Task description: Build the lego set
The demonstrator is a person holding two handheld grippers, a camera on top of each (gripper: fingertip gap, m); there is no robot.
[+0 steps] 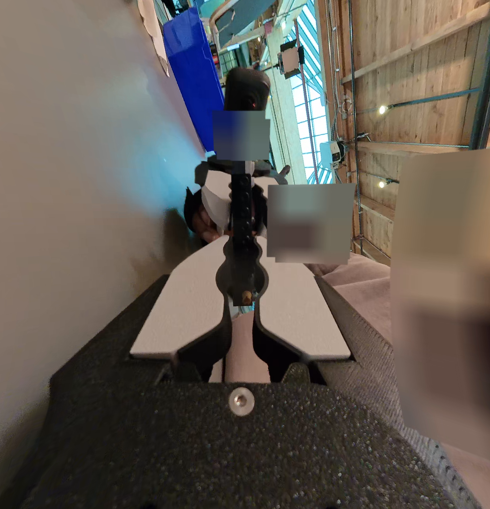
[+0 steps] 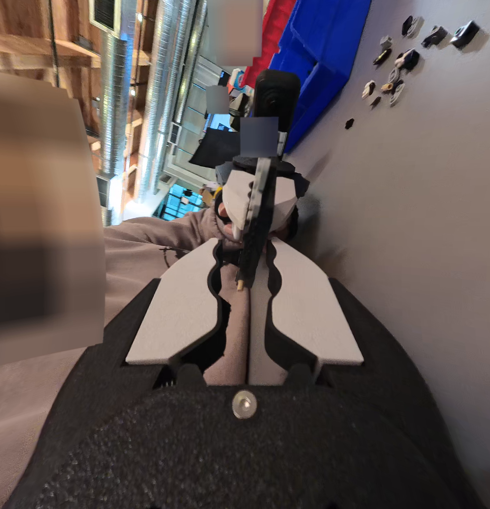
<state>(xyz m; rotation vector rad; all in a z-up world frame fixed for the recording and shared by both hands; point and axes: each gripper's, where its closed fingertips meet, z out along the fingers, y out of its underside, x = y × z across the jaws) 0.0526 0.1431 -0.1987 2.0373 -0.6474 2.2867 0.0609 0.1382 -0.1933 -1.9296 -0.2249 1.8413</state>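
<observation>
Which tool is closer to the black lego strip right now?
Left. The left tool is shut on the strip, touching it. The right tool straddles the strip's other end with its jaws apart, a gap showing on one side.

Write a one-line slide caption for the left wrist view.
Left claw clamps a black studded lego beam, facing the right claw.
</observation>
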